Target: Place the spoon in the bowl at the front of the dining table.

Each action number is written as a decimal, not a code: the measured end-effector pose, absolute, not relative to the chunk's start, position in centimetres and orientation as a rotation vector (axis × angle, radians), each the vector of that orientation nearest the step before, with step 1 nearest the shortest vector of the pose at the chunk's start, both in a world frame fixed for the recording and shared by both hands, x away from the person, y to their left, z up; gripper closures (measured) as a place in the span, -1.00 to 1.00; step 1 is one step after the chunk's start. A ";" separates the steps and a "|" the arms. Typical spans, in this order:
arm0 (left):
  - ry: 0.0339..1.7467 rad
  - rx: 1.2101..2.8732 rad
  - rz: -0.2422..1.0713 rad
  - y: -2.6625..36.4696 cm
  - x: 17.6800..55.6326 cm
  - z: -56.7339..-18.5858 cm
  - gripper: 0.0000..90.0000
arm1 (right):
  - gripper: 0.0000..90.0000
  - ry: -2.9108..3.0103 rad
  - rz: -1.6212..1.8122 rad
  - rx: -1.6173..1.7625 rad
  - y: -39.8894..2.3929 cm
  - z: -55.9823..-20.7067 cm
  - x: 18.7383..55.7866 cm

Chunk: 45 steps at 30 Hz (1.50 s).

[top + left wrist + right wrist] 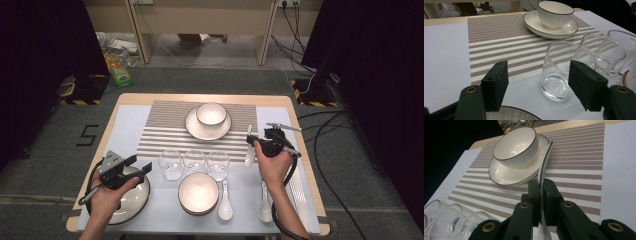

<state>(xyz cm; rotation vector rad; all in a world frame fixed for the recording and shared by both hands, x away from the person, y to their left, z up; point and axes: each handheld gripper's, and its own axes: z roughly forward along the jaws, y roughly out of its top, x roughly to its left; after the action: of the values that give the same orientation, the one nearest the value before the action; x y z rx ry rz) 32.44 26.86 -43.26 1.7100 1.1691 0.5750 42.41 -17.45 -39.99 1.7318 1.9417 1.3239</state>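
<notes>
Between the right gripper (left gripper spread, empty) a white spoon is pinched edge-on.

Three clear glasses are counted in a row: the left glass, the middle glass and the right glass. Three white spoons are seen: the gripped spoon, a second spoon and a third spoon. Two bowls are counted, the far bowl and the near bowl. Two plates are counted, the far plate and the near plate. One striped placemat is laid on the surface.
</notes>
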 end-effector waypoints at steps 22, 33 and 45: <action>1.172 1.706 0.580 27.0 32.4 -43.2 -0.29 | 0.91 1.928 1.337 1.724 -17.3 -39.5 43.0; 1.175 1.706 0.577 27.0 32.5 -43.2 -0.29 | 0.91 1.922 1.343 1.713 -17.2 -39.2 43.5; 1.181 1.708 0.574 27.0 32.4 -43.2 -0.29 | 0.91 1.923 1.343 1.712 -17.0 -39.1 44.0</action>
<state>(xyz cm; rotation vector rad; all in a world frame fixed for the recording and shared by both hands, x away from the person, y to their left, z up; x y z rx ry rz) 32.44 27.03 -43.24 1.7082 1.1811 0.5739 44.00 -17.01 -39.14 1.7117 1.9225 1.3429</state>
